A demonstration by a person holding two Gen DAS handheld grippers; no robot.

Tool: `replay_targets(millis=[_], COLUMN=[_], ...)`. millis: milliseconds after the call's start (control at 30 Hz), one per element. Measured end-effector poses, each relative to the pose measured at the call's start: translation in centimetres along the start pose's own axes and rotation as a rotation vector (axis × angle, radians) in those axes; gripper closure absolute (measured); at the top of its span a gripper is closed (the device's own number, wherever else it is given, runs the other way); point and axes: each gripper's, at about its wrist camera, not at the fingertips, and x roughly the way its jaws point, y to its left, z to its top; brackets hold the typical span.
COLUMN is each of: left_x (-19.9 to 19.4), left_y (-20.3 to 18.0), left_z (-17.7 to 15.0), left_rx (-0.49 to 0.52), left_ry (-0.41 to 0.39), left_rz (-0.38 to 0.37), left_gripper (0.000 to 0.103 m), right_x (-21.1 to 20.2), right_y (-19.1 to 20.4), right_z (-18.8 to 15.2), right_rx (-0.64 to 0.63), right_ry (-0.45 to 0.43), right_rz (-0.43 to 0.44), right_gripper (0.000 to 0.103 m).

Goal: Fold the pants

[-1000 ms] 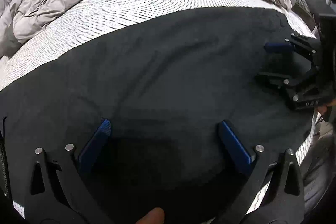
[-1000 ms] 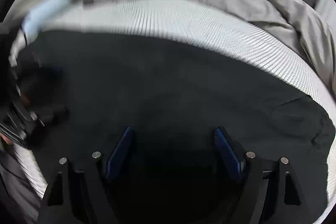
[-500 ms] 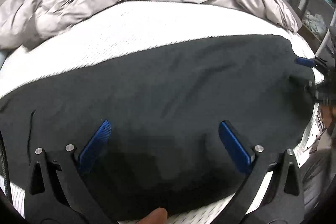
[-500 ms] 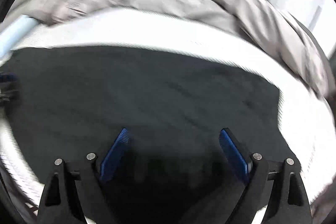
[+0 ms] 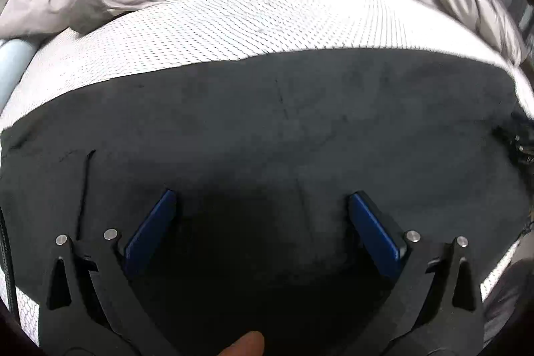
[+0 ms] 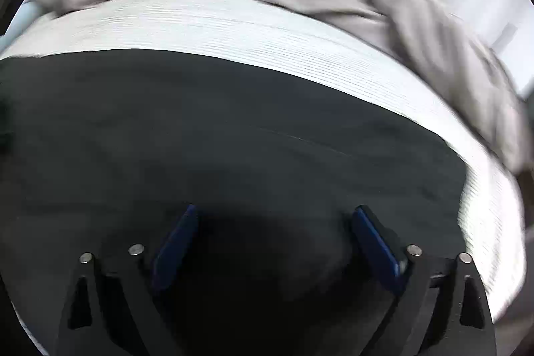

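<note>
Both grippers, L point(image 5: 262, 199) & R point(image 6: 273, 212), jaws wide, nothing gripped, over pants point(image 5: 300, 129); bare mattress point(image 5: 253, 19) beyond far edge

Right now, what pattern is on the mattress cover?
White mattress cover with fine dark dots, clearest in the left wrist view.

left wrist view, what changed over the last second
The right gripper slid from over the pants' right part to the picture's far right edge; its fingers have just been opening, nothing between them. The left gripper shifted along the pants, open and empty. The pants lie flat on the mattress as before.
</note>
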Motion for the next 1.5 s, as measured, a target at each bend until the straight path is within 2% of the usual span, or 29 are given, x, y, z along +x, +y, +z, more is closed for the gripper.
replay_targets(millis=[67,133,200,267,333,367,433,500,600,767,800,867,1000,1067,1167,1267,1333,1400,1467,1500], left_x=[-1.3,-3.1,-4.2,-4.0,-2.8,-2.2,-1.5,-2.1,-3.4,-4.8,-5.0,-5.7,-6.7,-6.2,-2.4,1.7,2.6,1.6,0.6,0.1], left_y=[-0.6,-2.8,-5.2,-7.5,-8.5,-8.5,-8.3,-6.7,-2.4,4.6,5.4,6.5,5.1,2.6,-0.6,-1.4,-0.4,1.2,3.3,5.0], left_z=[-0.4,-1.2,-1.6,-1.8,-2.1,-2.4,-3.8,-4.3,-5.8,-8.1,-8.0,-7.6,-4.8,-2.5,1.3,2.5,2.1,1.3,0.5,0.0], left_rx=[0.003,0.030,0.066,0.111,0.149,0.174,0.215,0.219,0.165,0.053,0.039,0.014,0.018,0.060,0.129,0.131,0.124,0.144,0.124,0.088], left_ry=[-0.033,-0.067,-0.094,-0.074,-0.026,-0.001,0.024,0.004,-0.007,-0.036,-0.047,-0.074,-0.129,-0.121,-0.049,0.069,0.066,0.048,0.029,0.026], left_rz=[-0.001,-0.081,-0.172,-0.245,-0.258,-0.238,-0.140,-0.135,-0.110,-0.087,-0.076,-0.080,-0.133,-0.131,-0.141,-0.078,-0.080,-0.060,-0.032,-0.010], left_gripper=[0.001,0.001,0.001,0.001,0.001,0.001,0.001,0.001,0.001,0.001,0.001,0.001,0.001,0.001,0.001,0.001,0.001,0.001,0.001,0.000], right_x=[-0.4,-2.0,-4.0,-5.3,-5.6,-5.3,-3.9,-3.2,-3.3,-3.1,-3.1,-3.7,-6.6,-7.3,-6.5,-3.6,-1.7,0.8,1.6,1.8], right_y=[-1.1,-0.3,2.2,5.2,8.2,9.3,10.9,10.7,7.5,-1.6,-3.1,-4.2,-0.6,3.5,10.0,12.9,14.0,13.6,10.6,9.5], right_z=[-0.6,-0.3,0.4,1.0,1.1,1.0,0.4,-0.1,-1.0,-3.3,-3.6,-3.4,-1.3,0.5,4.2,7.2,8.0,8.0,7.8,7.9], right_rx=[0.054,0.032,-0.028,-0.117,-0.200,-0.231,-0.302,-0.319,-0.274,-0.058,-0.005,0.042,-0.013,-0.075,-0.207,-0.226,-0.235,-0.256,-0.207,-0.182], right_ry=[0.002,-0.022,-0.070,-0.102,-0.097,-0.078,-0.015,0.004,0.014,0.026,0.025,0.002,-0.099,-0.110,-0.083,-0.042,-0.012,0.025,0.040,0.056], right_rz=[0.061,0.103,0.221,0.275,0.309,0.327,0.315,0.316,0.273,0.087,0.067,0.091,0.208,0.246,0.287,0.348,0.310,0.219,0.220,0.192], right_gripper=[0.004,0.005,0.005,0.005,0.005,0.005,0.005,0.005,0.005,0.004,0.004,0.004,0.004,0.004,0.004,0.004,0.004,0.004,0.004,0.004])
